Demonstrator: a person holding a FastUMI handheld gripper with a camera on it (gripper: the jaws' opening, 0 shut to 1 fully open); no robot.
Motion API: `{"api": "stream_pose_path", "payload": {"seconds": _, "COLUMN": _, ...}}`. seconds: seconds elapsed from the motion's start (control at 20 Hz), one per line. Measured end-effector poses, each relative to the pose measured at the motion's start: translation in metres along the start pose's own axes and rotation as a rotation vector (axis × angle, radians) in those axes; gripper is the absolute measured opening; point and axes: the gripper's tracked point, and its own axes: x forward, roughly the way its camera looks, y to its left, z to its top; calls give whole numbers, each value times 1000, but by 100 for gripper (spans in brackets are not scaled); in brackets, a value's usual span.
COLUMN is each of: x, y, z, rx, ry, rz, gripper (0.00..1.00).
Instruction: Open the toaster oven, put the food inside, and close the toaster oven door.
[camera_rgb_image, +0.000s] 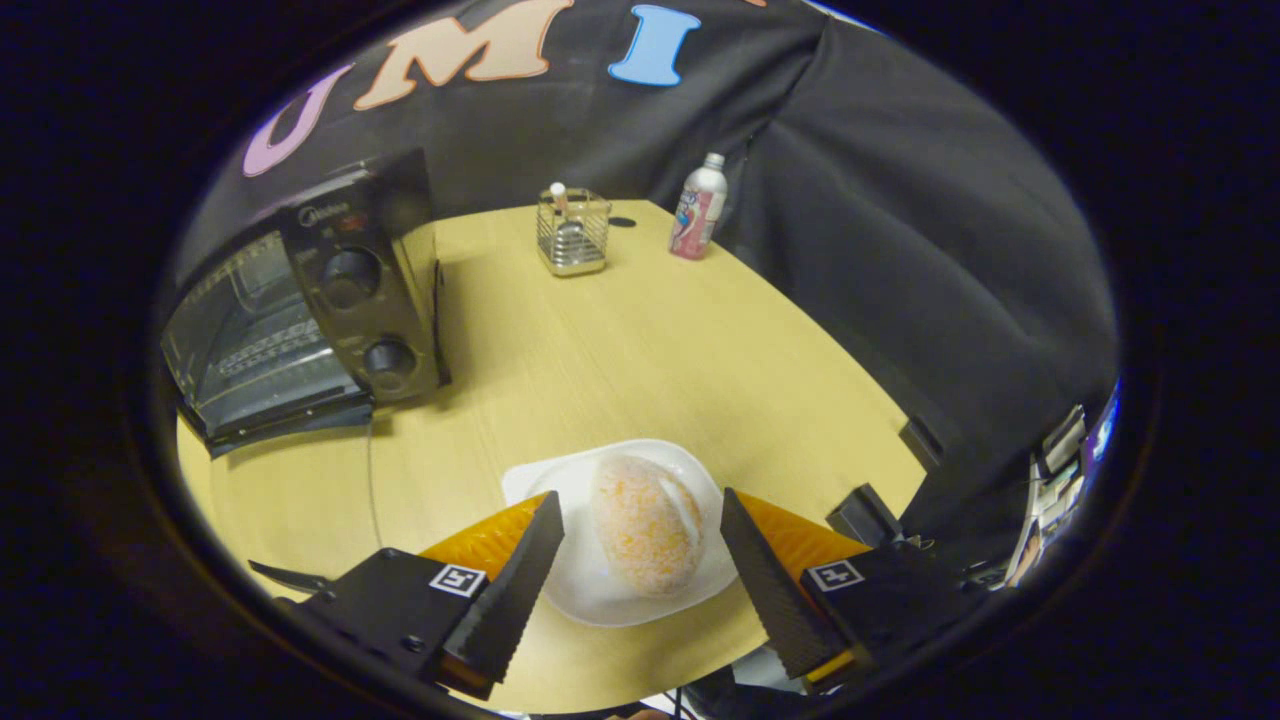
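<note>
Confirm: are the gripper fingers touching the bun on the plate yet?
Apart. In the gripper view the open gripper straddles the bun; white plate shows between each finger and it.

The gripper (640, 520) has its fingers spread, the bun (647, 537) on its white plate (560, 480) lying between them untouched; bare tabletop (600, 360) stretches ahead to the toaster oven (320, 310); wire holder (573, 232) and bottle (699, 208) stand well beyond.
</note>
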Motion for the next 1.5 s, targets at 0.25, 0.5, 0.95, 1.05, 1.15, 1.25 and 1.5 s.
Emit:
{"api": "stream_pose_path", "payload": {"seconds": 0.25, "x": 24, "y": 1, "z": -17, "rx": 7, "ry": 60, "rz": 25, "gripper": 100}}
{"api": "stream_pose_path", "payload": {"seconds": 0.5, "x": 35, "y": 2, "z": -18, "rx": 51, "ry": 73, "rz": 41, "gripper": 98}}
{"api": "stream_pose_path", "payload": {"seconds": 0.95, "x": 22, "y": 16, "z": 5, "rx": 138, "ry": 11, "rz": 57, "gripper": 79}}
{"api": "stream_pose_path", "payload": {"seconds": 1.05, "x": 9, "y": 25, "z": 18, "rx": 173, "ry": -24, "rz": 85, "gripper": 75}}
{"api": "stream_pose_path", "payload": {"seconds": 1.15, "x": -7, "y": 33, "z": 28, "rx": 195, "ry": -53, "rz": 99, "gripper": 73}}
{"api": "stream_pose_path", "payload": {"seconds": 1.25, "x": -24, "y": 44, "z": 34, "rx": 206, "ry": -72, "rz": 122, "gripper": 73}}
{"api": "stream_pose_path", "payload": {"seconds": 1.5, "x": -62, "y": 88, "z": 34, "rx": 227, "ry": -100, "rz": 202, "gripper": 72}}
